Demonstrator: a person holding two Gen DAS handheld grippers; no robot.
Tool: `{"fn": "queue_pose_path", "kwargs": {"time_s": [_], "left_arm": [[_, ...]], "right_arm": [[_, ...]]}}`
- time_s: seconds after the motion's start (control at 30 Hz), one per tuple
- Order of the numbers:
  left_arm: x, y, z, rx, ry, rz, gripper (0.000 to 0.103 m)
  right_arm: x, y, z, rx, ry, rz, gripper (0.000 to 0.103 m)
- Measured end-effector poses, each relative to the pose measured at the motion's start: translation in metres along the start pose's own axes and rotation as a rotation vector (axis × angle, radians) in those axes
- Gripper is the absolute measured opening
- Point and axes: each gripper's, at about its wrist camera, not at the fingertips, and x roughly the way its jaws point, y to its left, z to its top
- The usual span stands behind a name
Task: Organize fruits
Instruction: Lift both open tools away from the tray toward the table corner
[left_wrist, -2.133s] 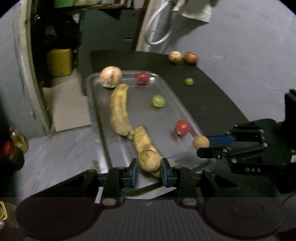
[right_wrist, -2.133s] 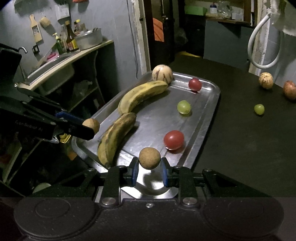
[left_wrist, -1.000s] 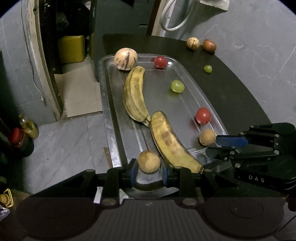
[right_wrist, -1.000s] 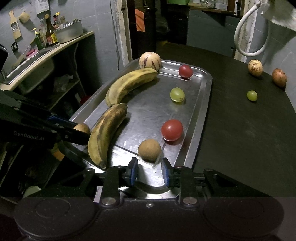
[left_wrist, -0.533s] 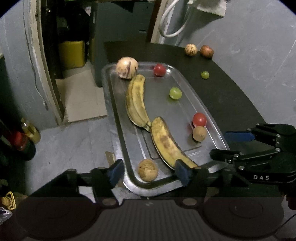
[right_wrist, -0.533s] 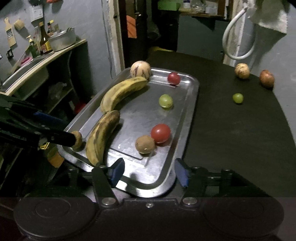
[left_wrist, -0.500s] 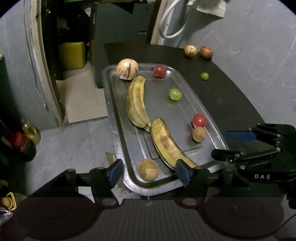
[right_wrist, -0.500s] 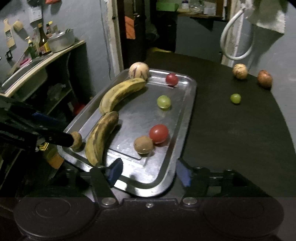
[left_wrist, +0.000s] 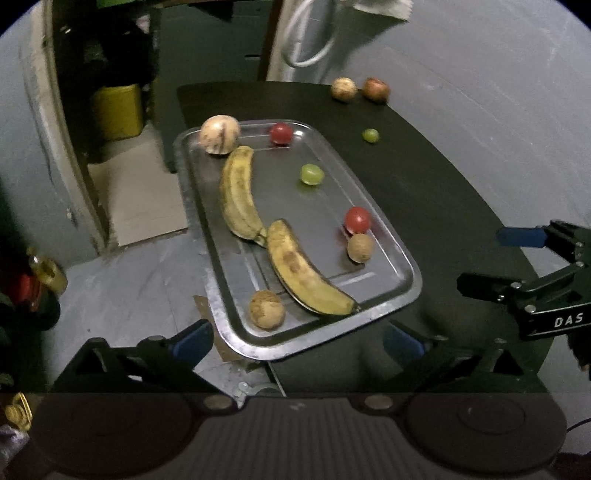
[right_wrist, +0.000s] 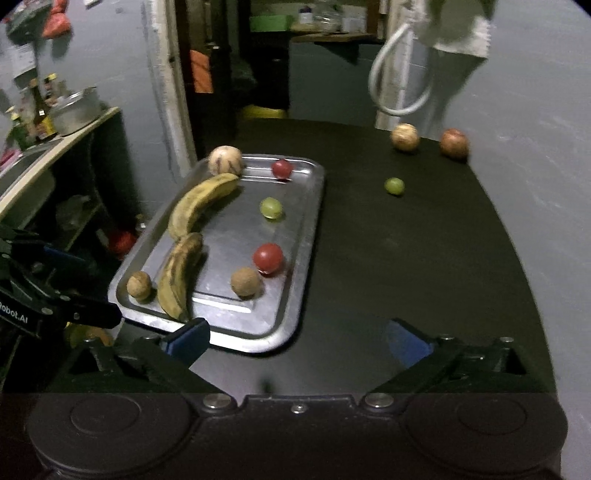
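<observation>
On the near left corner of the metal tray (left_wrist: 406, 291) lies a small brown fruit (left_wrist: 266, 309). The left gripper (left_wrist: 295, 341) has just been opening and now stands released, nothing between its jaws. Further right, a second brown fruit (right_wrist: 245, 282) rests touching a red tomato (right_wrist: 268, 257); the right gripper (right_wrist: 295, 338) has also just been opening and is empty. Three fruits (right_wrist: 394, 185) on the far right of the dark table (right_wrist: 406, 258) are probably next.
</observation>
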Motion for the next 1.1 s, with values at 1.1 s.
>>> {"fn": "queue_pose_path", "kwargs": {"time_s": [1.1], "left_arm": [[-0.058, -0.03, 0.071, 0.304, -0.139, -0.111, 0.102]], "right_arm": [[-0.154, -0.032, 0.066, 0.181, -0.112, -0.249, 0.102]]}}
